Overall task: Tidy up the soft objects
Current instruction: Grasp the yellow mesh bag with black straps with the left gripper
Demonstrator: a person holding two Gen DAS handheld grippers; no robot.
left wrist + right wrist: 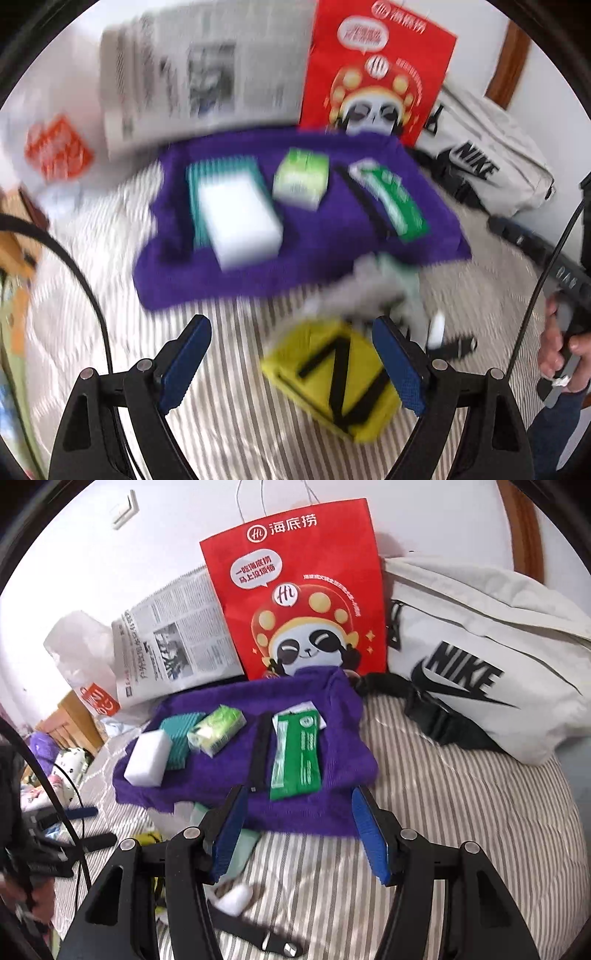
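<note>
The left gripper [291,363] was released, its blue pads spread wide with nothing between them, above the striped bedspread [229,424]. Just ahead and toward its right pad lay a yellow pouch [328,376] marked with black strokes, one corner pointing at the jaws, so its diagonal ran roughly along the fingers; a grey, blurred soft thing [369,288] lay beyond it at the near edge of the purple towel [303,254]. The right gripper [299,834] was likewise spread and empty, hovering over that towel's near edge, its left pad over a pale green item [243,845] sticking out from under the cloth.

On the towel sat a white sponge [147,757] at the left edge, a teal block [181,738], a light-green tissue pack [216,731] and a green wipes packet [295,753], long axis running away from the jaws.

The pouch seemed nearer the left gripper, which would likely need to shift right to straddle it.
</note>
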